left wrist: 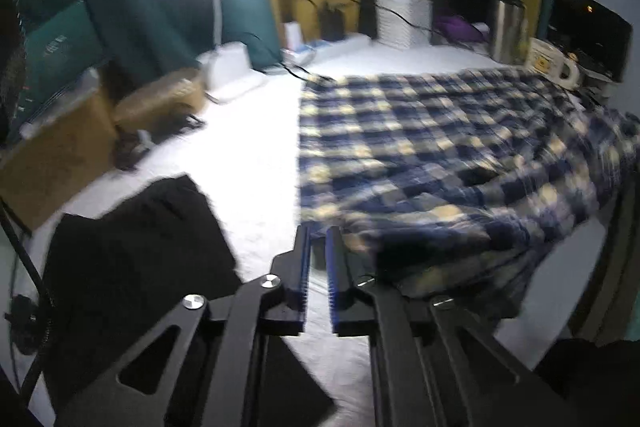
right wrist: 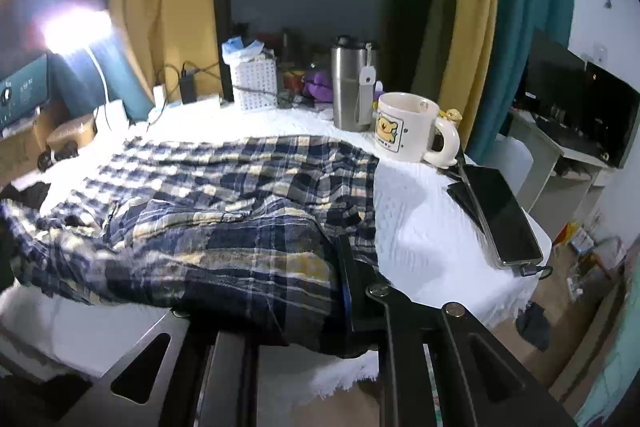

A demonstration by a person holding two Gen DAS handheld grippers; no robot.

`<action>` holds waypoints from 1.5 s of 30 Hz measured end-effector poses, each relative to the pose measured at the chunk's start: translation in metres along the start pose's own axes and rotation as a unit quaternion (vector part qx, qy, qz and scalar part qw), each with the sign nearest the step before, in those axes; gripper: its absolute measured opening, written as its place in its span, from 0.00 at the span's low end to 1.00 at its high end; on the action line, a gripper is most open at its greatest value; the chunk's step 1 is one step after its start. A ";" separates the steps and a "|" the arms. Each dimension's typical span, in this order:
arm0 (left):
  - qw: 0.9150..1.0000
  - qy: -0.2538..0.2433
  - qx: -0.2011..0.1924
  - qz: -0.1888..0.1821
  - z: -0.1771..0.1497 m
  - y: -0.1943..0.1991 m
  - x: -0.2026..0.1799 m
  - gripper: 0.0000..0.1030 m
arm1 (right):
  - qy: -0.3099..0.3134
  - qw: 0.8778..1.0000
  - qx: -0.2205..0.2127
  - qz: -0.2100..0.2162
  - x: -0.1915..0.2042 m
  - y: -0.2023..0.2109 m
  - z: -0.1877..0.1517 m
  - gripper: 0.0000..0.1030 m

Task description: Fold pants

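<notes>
Blue-and-cream plaid pants (right wrist: 224,195) are spread across a white-covered table (right wrist: 424,227). Their near edge is clamped in the right gripper (right wrist: 340,267). The left gripper (left wrist: 317,231) is closed and empty at the pants' near left corner.

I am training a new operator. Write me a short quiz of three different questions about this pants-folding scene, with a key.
1. True or false: the right gripper is closed on the plaid pants.
2. Which stands nearest the cream mug? A) steel tumbler B) white basket C) lamp
3. Fill in: in the left wrist view, left of the left gripper lies a ____ garment.

Key: 1 true (fabric covers the jaws). 2 A. 3 black.
</notes>
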State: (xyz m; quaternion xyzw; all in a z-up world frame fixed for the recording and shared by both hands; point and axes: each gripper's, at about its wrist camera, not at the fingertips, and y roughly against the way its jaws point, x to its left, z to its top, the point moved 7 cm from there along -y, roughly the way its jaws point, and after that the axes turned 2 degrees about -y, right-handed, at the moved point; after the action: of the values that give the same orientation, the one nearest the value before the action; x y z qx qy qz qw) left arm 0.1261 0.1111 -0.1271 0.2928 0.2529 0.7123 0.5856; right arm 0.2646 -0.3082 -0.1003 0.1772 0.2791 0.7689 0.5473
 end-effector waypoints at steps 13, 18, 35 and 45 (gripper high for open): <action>0.994 -0.006 0.019 -0.106 -0.027 0.009 -0.041 0.72 | 0.002 0.999 0.031 -0.007 0.003 -0.020 -0.001 0.16; 0.991 -0.066 0.024 -0.110 -0.036 0.014 -0.064 0.72 | -0.008 0.999 0.046 -0.013 0.002 -0.028 0.005 0.16; 0.984 -0.165 0.035 -0.055 -0.048 -0.012 -0.076 0.72 | -0.021 0.998 0.053 -0.017 0.004 -0.041 0.025 0.17; 0.995 -0.064 0.001 -0.077 -0.022 -0.020 -0.043 0.16 | -0.010 0.998 0.062 -0.014 0.004 -0.049 0.026 0.24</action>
State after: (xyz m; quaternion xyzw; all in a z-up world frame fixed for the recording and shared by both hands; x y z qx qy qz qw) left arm 0.1301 0.0726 -0.1615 0.3183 0.2376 0.6446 0.6532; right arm 0.3149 -0.2865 -0.1108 0.2149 0.3233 0.7404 0.5487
